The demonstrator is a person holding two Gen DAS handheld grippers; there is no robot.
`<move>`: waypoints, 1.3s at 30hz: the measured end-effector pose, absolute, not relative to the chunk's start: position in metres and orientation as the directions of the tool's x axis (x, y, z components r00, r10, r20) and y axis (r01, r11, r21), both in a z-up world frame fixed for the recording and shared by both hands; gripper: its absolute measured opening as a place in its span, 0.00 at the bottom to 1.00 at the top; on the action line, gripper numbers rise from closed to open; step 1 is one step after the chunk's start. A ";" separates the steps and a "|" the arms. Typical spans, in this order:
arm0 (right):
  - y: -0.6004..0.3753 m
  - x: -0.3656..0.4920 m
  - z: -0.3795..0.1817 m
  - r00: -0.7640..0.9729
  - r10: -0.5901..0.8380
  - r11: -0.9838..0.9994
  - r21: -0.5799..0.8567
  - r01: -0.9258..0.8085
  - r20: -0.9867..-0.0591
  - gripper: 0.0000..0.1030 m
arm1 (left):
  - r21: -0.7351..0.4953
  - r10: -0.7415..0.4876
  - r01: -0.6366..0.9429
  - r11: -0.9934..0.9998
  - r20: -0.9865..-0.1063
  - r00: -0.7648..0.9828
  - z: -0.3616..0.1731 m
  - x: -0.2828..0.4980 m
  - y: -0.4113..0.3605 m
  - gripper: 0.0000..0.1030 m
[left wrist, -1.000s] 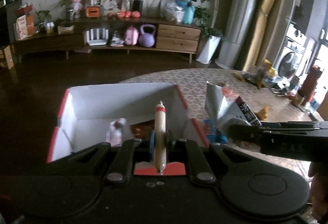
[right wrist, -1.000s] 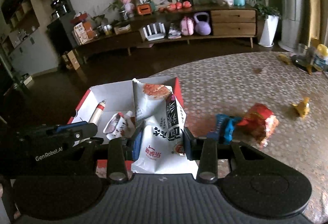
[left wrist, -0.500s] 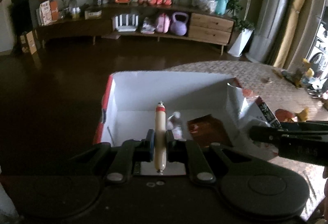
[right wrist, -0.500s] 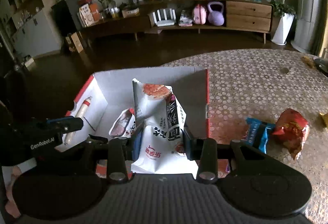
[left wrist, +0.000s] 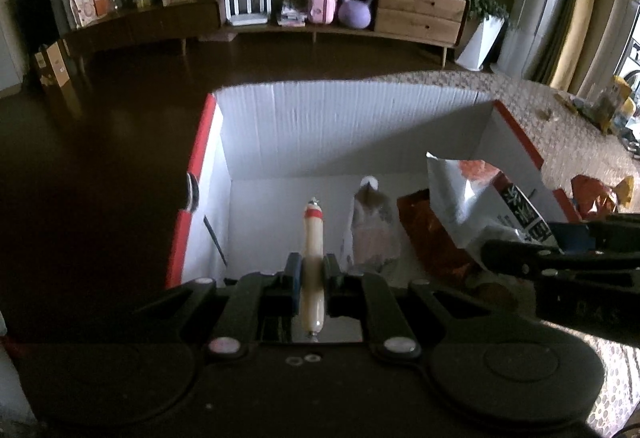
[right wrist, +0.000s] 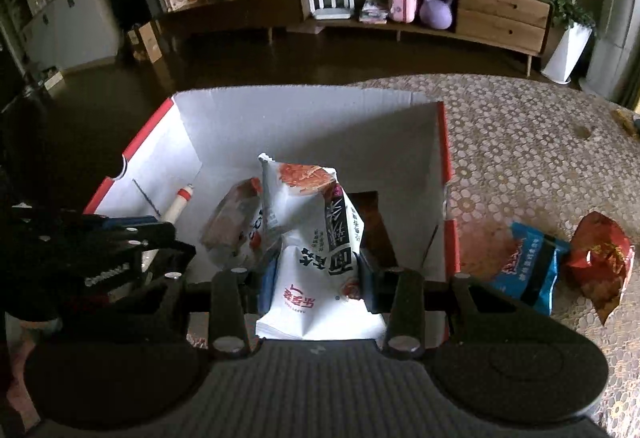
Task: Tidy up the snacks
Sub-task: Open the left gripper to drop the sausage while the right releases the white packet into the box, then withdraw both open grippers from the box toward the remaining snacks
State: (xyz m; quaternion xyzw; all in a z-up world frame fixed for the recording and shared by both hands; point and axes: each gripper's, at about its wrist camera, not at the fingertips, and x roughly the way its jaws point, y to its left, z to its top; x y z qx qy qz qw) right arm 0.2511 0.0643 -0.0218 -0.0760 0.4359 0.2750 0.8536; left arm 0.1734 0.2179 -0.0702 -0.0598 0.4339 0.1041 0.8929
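Observation:
My left gripper point(left wrist: 311, 276) is shut on a sausage stick point(left wrist: 313, 250) and holds it over the left side of the white box with red edges point(left wrist: 320, 125). My right gripper point(right wrist: 316, 274) is shut on a white snack bag point(right wrist: 316, 238) held upright inside the same box point(right wrist: 304, 125). A small pale packet point(left wrist: 374, 234) and a dark red packet point(left wrist: 428, 234) lie on the box floor. The sausage point(right wrist: 180, 203) and the left gripper point(right wrist: 120, 238) show at the left in the right wrist view.
A blue packet point(right wrist: 528, 266) and a red packet point(right wrist: 600, 258) lie on the patterned table point(right wrist: 540, 157) right of the box. Dark floor lies beyond the box's left and far sides. A long sideboard point(left wrist: 320, 9) stands at the far wall.
Both grippers have moved left and forward over the box with their snacks. The white bag has gone from beside the box's right wall to inside it.

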 end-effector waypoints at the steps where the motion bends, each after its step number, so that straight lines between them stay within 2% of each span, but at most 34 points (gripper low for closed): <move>1: 0.066 0.251 -0.023 0.465 0.400 0.837 0.107 -0.537 -0.790 0.40 | -0.015 0.133 -0.237 0.971 -0.790 0.598 -0.071 0.173 0.218 0.07; 8: 0.065 0.247 -0.028 0.442 0.406 0.826 0.115 -0.552 -0.800 0.43 | -0.017 0.121 -0.224 0.974 -0.800 0.587 -0.075 0.173 0.216 0.14; 9: 0.065 0.246 -0.028 0.439 0.412 0.822 0.118 -0.557 -0.798 0.44 | -0.016 0.122 -0.224 0.974 -0.802 0.585 -0.075 0.173 0.215 0.17; 11: 0.065 0.243 -0.025 0.442 0.416 0.815 0.111 -0.569 -0.795 0.58 | -0.011 0.127 -0.226 0.974 -0.801 0.585 -0.074 0.172 0.213 0.21; 13: 0.064 0.240 -0.021 0.450 0.428 0.809 0.110 -0.578 -0.784 0.58 | -0.008 0.130 -0.227 0.974 -0.799 0.587 -0.073 0.171 0.212 0.25; 17: 0.058 0.235 -0.013 0.454 0.440 0.808 0.121 -0.577 -0.774 0.58 | -0.011 0.132 -0.228 0.973 -0.789 0.600 -0.066 0.166 0.210 0.39; 18: 0.057 0.233 -0.011 0.457 0.439 0.809 0.119 -0.576 -0.773 0.58 | -0.009 0.134 -0.228 0.974 -0.785 0.605 -0.063 0.166 0.209 0.46; 21: 0.052 0.227 -0.004 0.468 0.448 0.809 0.122 -0.575 -0.762 0.65 | -0.001 0.144 -0.226 0.974 -0.767 0.625 -0.054 0.160 0.204 0.59; 23: 0.048 0.222 0.002 0.478 0.454 0.809 0.123 -0.575 -0.751 0.69 | -0.002 0.142 -0.219 0.976 -0.758 0.637 -0.049 0.156 0.201 0.60; 27: 0.039 0.211 0.014 0.494 0.467 0.807 0.124 -0.578 -0.733 0.69 | -0.009 0.132 -0.206 0.978 -0.739 0.661 -0.038 0.148 0.194 0.70; 31: 0.028 0.201 0.026 0.514 0.482 0.809 0.135 -0.572 -0.710 0.73 | -0.007 0.126 -0.187 0.982 -0.713 0.689 -0.024 0.138 0.182 0.74; 35: 0.010 0.191 0.039 0.533 0.495 0.814 0.152 -0.560 -0.686 0.74 | -0.015 0.116 -0.173 0.985 -0.685 0.720 -0.010 0.128 0.169 0.85; 39: -0.012 0.177 0.052 0.559 0.502 0.816 0.148 -0.558 -0.660 0.78 | -0.019 0.097 -0.146 0.989 -0.658 0.747 0.003 0.121 0.153 0.90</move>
